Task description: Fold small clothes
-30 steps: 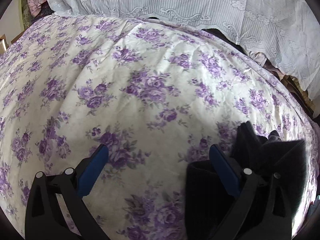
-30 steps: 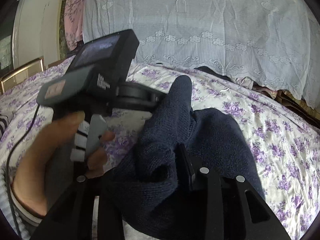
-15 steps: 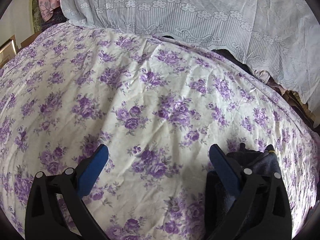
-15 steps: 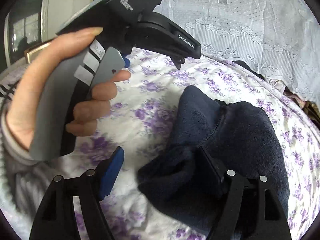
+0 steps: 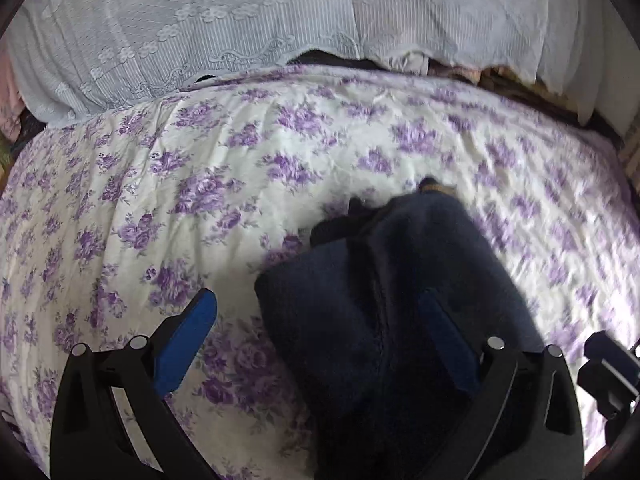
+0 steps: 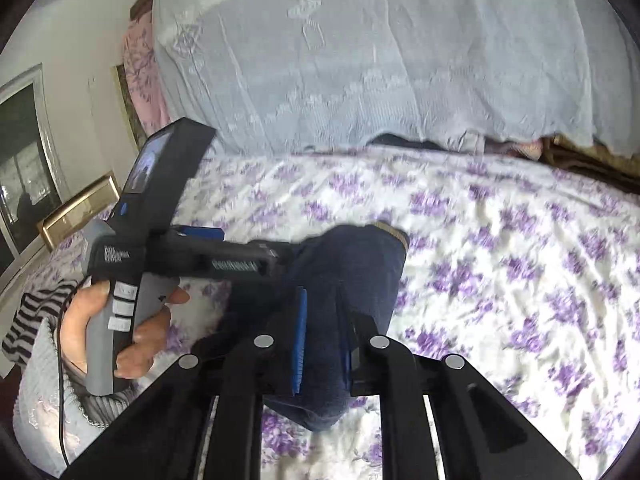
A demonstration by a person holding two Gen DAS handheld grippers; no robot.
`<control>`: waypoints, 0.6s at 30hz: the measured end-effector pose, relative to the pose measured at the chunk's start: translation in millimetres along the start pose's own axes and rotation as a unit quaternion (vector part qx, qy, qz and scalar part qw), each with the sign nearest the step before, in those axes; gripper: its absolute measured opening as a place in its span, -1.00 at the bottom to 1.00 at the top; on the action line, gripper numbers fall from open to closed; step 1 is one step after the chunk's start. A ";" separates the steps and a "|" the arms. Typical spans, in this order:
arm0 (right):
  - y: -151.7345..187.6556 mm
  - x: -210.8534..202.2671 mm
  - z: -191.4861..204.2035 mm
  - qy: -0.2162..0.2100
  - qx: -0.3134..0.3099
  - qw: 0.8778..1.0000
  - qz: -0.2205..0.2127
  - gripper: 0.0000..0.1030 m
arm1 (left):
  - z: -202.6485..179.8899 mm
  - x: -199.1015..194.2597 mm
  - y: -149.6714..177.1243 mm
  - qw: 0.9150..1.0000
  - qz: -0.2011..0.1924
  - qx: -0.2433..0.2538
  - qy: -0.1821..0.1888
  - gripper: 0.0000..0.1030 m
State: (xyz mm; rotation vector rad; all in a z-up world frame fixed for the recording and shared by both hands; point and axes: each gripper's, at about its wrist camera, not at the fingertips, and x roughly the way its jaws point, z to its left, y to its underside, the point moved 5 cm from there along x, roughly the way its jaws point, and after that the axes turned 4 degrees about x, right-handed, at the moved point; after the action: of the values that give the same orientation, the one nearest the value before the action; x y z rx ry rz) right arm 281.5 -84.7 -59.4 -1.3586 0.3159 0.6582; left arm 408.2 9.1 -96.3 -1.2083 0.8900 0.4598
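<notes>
A small dark navy knit garment (image 5: 384, 280) lies on the bed's purple-flowered sheet (image 5: 240, 168). My left gripper (image 5: 318, 312) is open, its blue pads wide apart; the right pad is over the garment and the left pad over the sheet. In the right wrist view my right gripper (image 6: 324, 340) is shut on the navy garment (image 6: 352, 272), holding a fold of it above the sheet (image 6: 500, 260). The left gripper's body (image 6: 188, 256), held in a hand, reaches to the garment's left side.
A white lace cover (image 5: 240, 32) hangs along the far edge of the bed. A striped cloth (image 6: 32, 320) lies at the left edge in the right wrist view, with a window and a gold frame (image 6: 76, 208) behind.
My right gripper went from open to shut on the garment and lifted a fold. My left gripper swung right, so the garment now sits under its right finger.
</notes>
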 end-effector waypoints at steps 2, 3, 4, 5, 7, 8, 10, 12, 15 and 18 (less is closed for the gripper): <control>18.9 20.2 -1.4 0.017 -0.018 0.999 0.034 -0.71 | -6.4 20.8 14.8 0.998 0.027 0.036 -0.050 0.92; 29.5 27.7 -2.2 0.021 -0.021 0.999 0.043 -0.70 | -7.1 27.3 21.2 0.998 0.028 0.039 -0.051 0.92; 37.9 29.9 -3.4 0.027 -0.022 0.999 0.037 -0.70 | -4.0 27.1 24.2 0.998 0.023 0.032 -0.045 0.92; 43.2 29.5 -2.7 0.032 -0.030 0.999 0.031 -0.70 | 0.6 27.1 26.7 0.999 0.025 0.021 -0.031 0.92; 50.2 28.0 -1.7 0.036 -0.045 0.998 0.033 -0.70 | 10.3 27.6 32.9 0.999 0.036 -0.008 0.000 0.92; 51.9 26.9 -4.2 0.032 -0.039 0.998 0.037 -0.70 | 13.1 28.4 36.7 0.999 0.038 -0.019 0.012 0.92; 53.7 24.0 -10.0 0.026 -0.037 0.998 0.041 -0.71 | 16.5 27.5 43.9 0.998 0.037 -0.038 0.029 0.92; 55.9 22.2 -9.4 0.023 -0.037 0.998 0.042 -0.71 | 16.0 23.5 48.3 0.998 0.034 -0.043 0.028 0.92; 45.0 14.8 -12.9 0.006 -0.016 0.999 0.040 -0.72 | 12.8 18.0 51.1 0.999 0.021 -0.043 0.003 0.92; 12.6 6.2 -19.0 0.015 0.003 1.000 0.006 -0.69 | 11.1 1.7 45.9 0.999 -0.003 -0.041 -0.021 0.92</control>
State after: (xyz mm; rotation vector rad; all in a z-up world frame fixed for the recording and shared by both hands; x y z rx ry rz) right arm 281.9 -100.6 -76.8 -1.3633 0.3505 0.6468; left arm 379.5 34.0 -124.4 -1.2715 0.8381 0.5180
